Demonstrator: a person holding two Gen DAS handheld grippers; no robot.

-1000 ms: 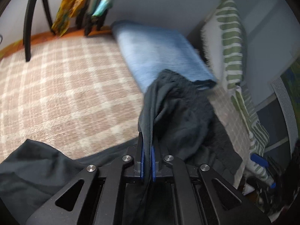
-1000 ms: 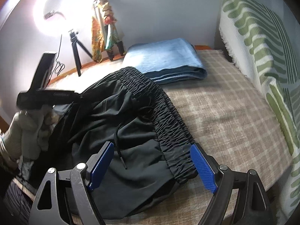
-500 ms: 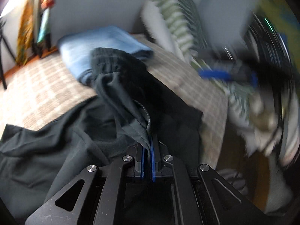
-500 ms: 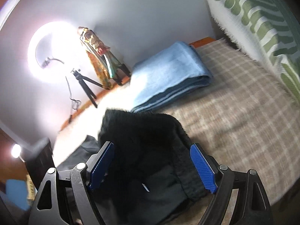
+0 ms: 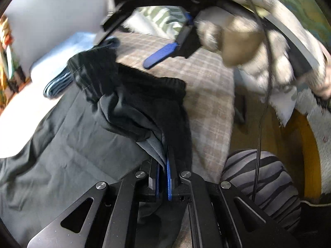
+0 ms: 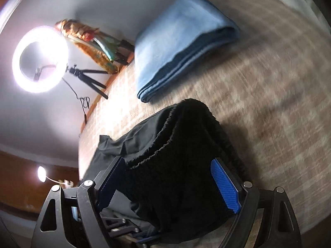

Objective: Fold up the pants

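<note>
Left gripper clamped on black pants fabric bunched between its fingers; right gripper spread wide, elastic waistband draped between fingers, unpinched.

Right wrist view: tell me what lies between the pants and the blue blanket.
Only bare plaid bedcover separates the pants from the blue blanket; nothing else sits in that gap in the right wrist view.

Black lightweight fabric pants with gathered elastic waistband lying partly spread, legs trailing flat and creased; waistband end bunching up into a raised fold, lifting off the surface, gathered edge arching uppermost
</note>
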